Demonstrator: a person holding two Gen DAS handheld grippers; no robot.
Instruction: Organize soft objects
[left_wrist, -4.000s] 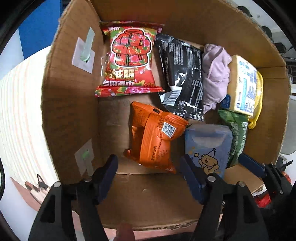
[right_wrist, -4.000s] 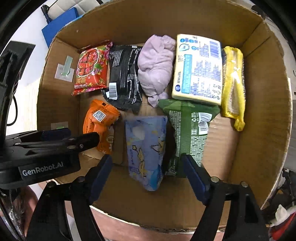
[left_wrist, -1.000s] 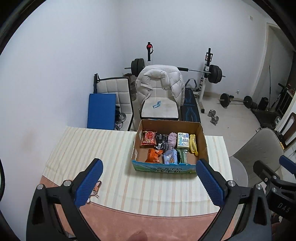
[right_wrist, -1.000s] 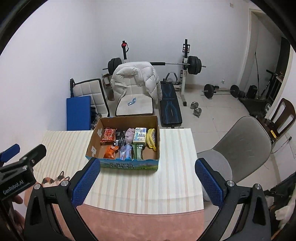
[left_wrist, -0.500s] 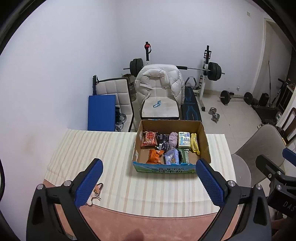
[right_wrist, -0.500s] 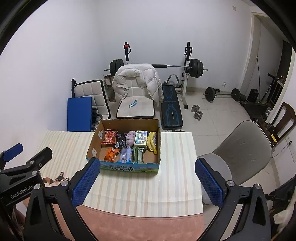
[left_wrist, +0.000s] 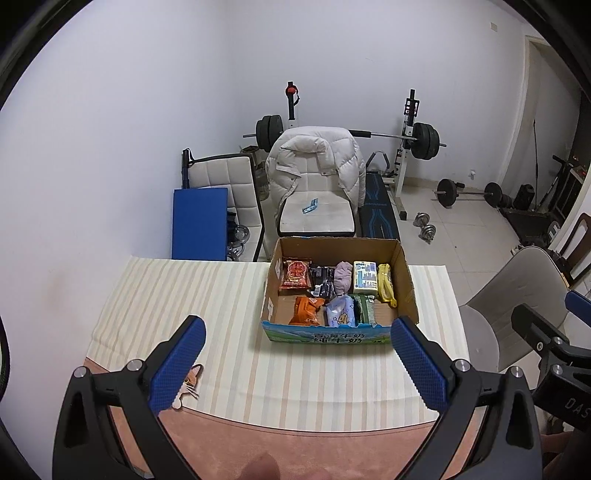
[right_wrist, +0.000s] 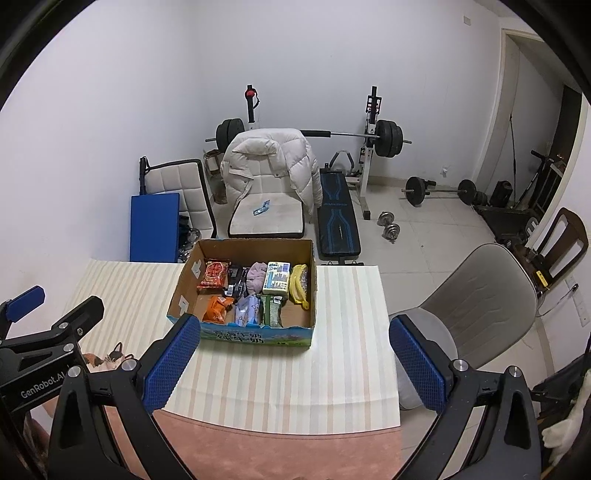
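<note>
Risk looking low: left gripper (left_wrist: 295, 362) and right gripper (right_wrist: 295, 358) both hanging wide apart, gripping nothing, well back from cardboard box (left_wrist: 330, 334). Soft packets (left_wrist: 332, 288) sitting packed inside; possibly nudging box off striped tablecloth (left_wrist: 184, 295) when returning.

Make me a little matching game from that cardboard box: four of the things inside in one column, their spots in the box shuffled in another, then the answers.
Things
1. red snack bag
2. yellow cloth
3. orange packet
4. purple cloth

Places in the cardboard box
A. front row, left end
B. back row, right end
C. back row, left end
D. back row, middle

Pairs: 1-C, 2-B, 3-A, 4-D
</note>
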